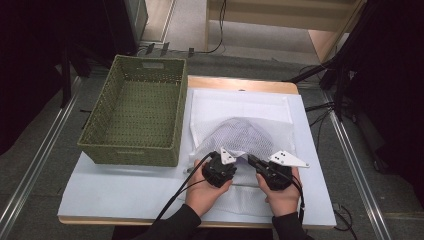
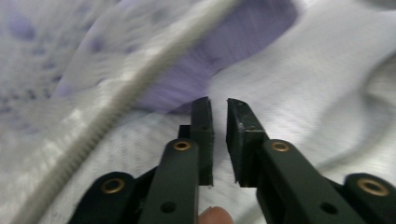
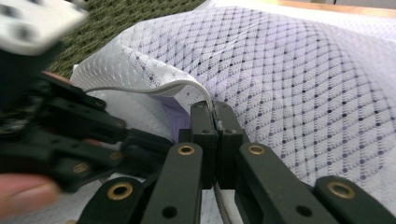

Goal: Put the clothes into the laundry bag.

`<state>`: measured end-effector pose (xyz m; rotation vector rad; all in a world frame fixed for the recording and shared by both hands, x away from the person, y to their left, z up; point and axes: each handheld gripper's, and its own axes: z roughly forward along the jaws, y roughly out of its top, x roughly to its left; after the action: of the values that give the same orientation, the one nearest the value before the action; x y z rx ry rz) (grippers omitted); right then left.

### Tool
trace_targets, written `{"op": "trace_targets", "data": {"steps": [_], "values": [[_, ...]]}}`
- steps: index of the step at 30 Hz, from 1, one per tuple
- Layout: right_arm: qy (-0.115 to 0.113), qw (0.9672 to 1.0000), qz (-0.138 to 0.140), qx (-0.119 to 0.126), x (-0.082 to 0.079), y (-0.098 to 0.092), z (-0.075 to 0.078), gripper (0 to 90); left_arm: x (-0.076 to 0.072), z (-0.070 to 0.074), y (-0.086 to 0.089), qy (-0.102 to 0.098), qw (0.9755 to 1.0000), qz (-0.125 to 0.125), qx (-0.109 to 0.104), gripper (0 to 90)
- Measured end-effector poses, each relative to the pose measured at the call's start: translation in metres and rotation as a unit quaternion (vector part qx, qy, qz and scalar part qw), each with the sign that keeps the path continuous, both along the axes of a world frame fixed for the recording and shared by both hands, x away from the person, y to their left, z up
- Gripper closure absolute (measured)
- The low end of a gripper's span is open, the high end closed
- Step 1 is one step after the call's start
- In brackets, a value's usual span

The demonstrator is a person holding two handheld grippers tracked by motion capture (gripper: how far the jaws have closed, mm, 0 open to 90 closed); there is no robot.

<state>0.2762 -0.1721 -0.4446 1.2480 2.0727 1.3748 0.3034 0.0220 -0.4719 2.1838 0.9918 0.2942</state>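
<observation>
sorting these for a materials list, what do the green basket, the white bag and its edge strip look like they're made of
Green basket: looks like woven fibre or paper cord, matt; plaited rows and small gaps show.
White bag: seems a fine synthetic mesh, slightly see-through; something purple shows through its diamond pattern.
Edge strip: probably a pale plastic zipper, with fine ribbed teeth.

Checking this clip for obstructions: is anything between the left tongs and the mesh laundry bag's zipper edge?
Nothing visible. In the left gripper view the left tongs sit just off the mesh laundry bag, jaws nearly shut with nothing between them, the zipper edge beside them. The right tongs pinch that edge.
</observation>
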Motion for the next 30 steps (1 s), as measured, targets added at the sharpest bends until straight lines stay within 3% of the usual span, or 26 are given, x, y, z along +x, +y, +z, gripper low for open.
{"op": "trace_targets", "data": {"steps": [2, 6, 8, 10, 12, 14, 15, 19, 25, 30], "values": [[0.002, 1.0, 0.003, -0.003, -0.001, 0.002, -0.001, 90.0, 0.007, 0.001, -0.002, 0.004, 0.9999, 0.015, -0.001, 90.0], [0.008, 0.9999, 0.01, -0.009, -0.003, 0.003, -0.006, 90.0, 0.014, -0.001, -0.007, -0.036, 0.9986, 0.025, 0.031, 90.0], [0.014, 0.9998, 0.01, -0.011, -0.006, 0.003, -0.009, 90.0, 0.016, -0.001, -0.004, -0.032, 0.9986, 0.031, 0.029, 90.0], [0.018, 0.9996, 0.011, -0.019, -0.009, 0.002, -0.013, 90.0, 0.012, 0.001, 0.001, -0.024, 0.9992, 0.023, 0.024, 89.4], [0.018, 0.9995, 0.013, -0.023, -0.011, 0.001, -0.015, 90.0, 0.004, 0.003, 0.01, -0.017, 0.9997, -0.013, 0.014, 81.9], [0.019, 0.9995, 0.012, -0.022, -0.012, 0.001, -0.015, 90.0, -0.009, 0.008, 0.021, -0.021, 0.9989, -0.04, 0.007, 76.6], [0.019, 0.9995, 0.011, -0.021, -0.012, 0.001, -0.015, 90.0, -0.015, 0.01, 0.029, -0.019, 0.9987, -0.047, -0.008, 74.7], [0.016, 0.9994, 0.013, -0.029, -0.018, 0.004, -0.014, 90.0, -0.035, 0.019, 0.068, -0.036, 0.9976, -0.054, -0.023, 68.0], [0.026, 0.999, 0.012, -0.035, -0.026, 0.003, -0.021, 90.0, -0.056, 0.017, 0.121, -0.047, 0.9978, -0.022, -0.041, 59.3], [0.036, 0.9983, 0.009, -0.045, -0.03, 0.002, -0.026, 90.0, -0.06, 0.017, 0.146, -0.031, 0.9972, -0.002, -0.069, 53.4]]}}
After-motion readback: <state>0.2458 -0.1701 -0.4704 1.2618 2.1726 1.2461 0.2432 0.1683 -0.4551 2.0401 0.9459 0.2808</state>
